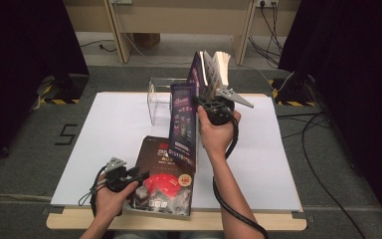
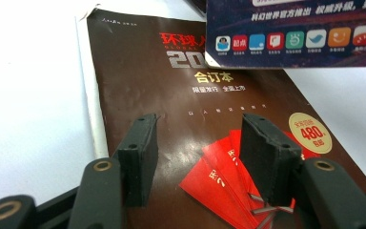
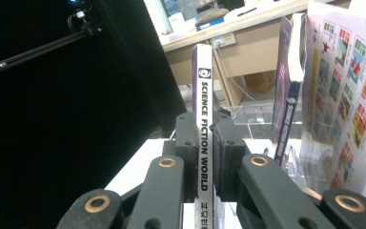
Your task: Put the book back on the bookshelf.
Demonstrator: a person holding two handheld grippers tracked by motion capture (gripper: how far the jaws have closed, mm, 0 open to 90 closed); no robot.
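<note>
Your right gripper has its jaws clamped on the spine of the thin, floppy purple magazine, upright at the worktop's twelve o'clock, so hold near the spine, while your left gripper rests wide open over the brown magazine at six o'clock.

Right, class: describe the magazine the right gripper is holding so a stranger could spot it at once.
Start at the white table sheet and find the right gripper above its middle. It clamps an upright purple magazine by the spine. Unlike the brown magazine lying flat nearby, this one stands on edge.
</note>
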